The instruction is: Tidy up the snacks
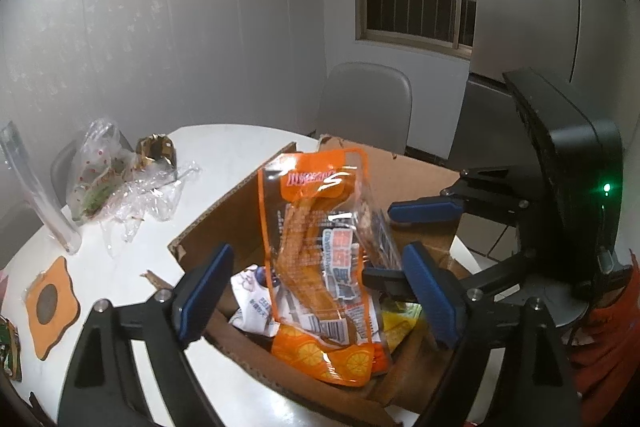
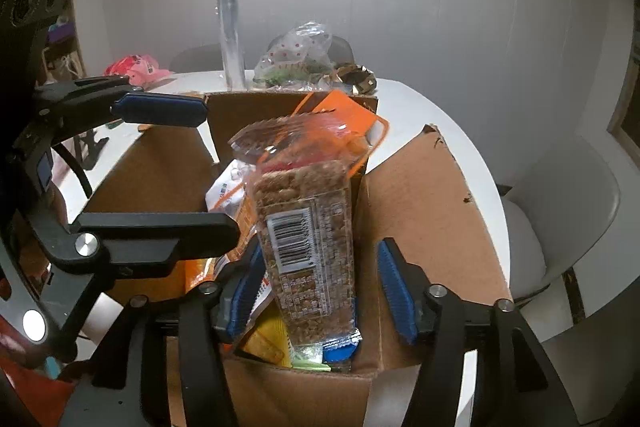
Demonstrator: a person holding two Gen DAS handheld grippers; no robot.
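Observation:
An open cardboard box (image 1: 224,211) (image 2: 420,207) stands on the white round table. An orange snack packet (image 1: 316,195) stands upright in it, between the wide-apart blue pads of my left gripper (image 1: 320,249), which is open and not pressing it. Behind it leans a clear pack of grain bars (image 1: 376,227) (image 2: 308,247). My right gripper (image 2: 320,245) straddles that pack with a gap at the right pad, so it is open. Each gripper shows in the other's view: the right gripper (image 1: 378,243), the left gripper (image 2: 220,169). White (image 1: 252,291), yellow (image 2: 268,339) and citrus-print (image 1: 320,351) packets lie in the box.
On the table behind the box are crumpled plastic bags (image 1: 104,179), a gold wrapper (image 1: 156,147), a clear tube (image 2: 230,35) and a pink packet (image 2: 138,67). An orange coaster (image 1: 50,303) lies at the left. Chairs (image 1: 364,107) (image 2: 560,219) stand around the table.

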